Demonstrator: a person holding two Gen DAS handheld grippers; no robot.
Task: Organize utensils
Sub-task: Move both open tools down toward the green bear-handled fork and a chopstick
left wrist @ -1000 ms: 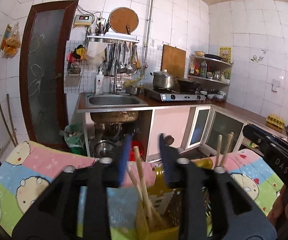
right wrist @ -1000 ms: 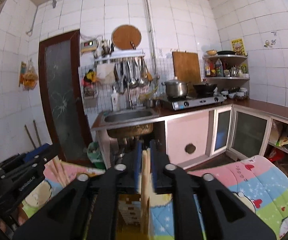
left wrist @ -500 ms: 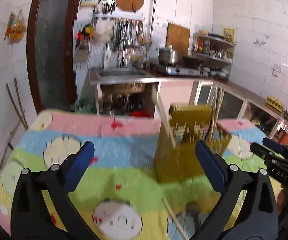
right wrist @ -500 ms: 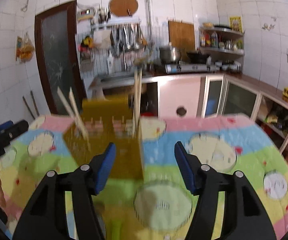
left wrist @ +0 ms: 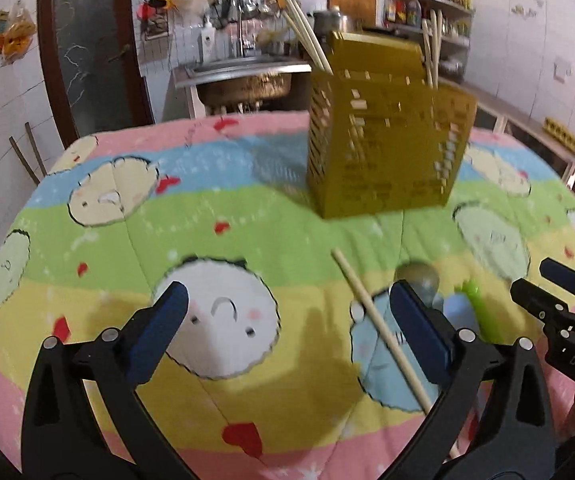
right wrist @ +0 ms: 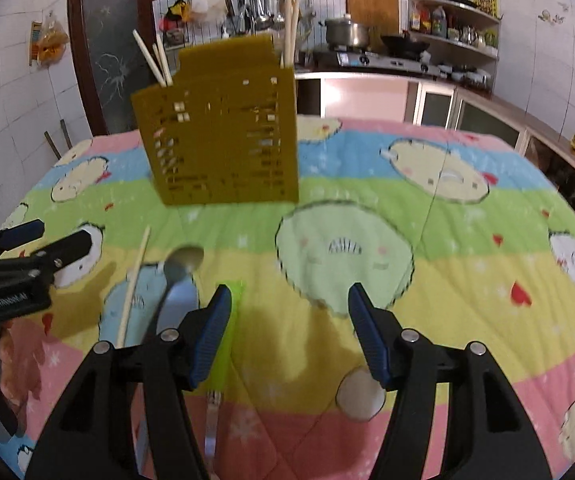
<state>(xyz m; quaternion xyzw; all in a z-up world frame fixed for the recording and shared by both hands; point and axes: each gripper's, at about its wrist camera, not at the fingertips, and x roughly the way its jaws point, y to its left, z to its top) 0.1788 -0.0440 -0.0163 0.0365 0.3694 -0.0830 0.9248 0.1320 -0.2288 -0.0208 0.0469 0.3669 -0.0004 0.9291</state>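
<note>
While both claws hang spread and empty, the loose chopstick lies nearest the left claw.

Its long axis runs from the frame's centre down toward the lower right in the left wrist view, passing just under the left claw's right-hand finger; the right claw sits nearer the spoon and the green utensil, low centre-left in its view. The yellow holder, already carrying chopsticks, stands beyond on the desk, upper centre.
</note>
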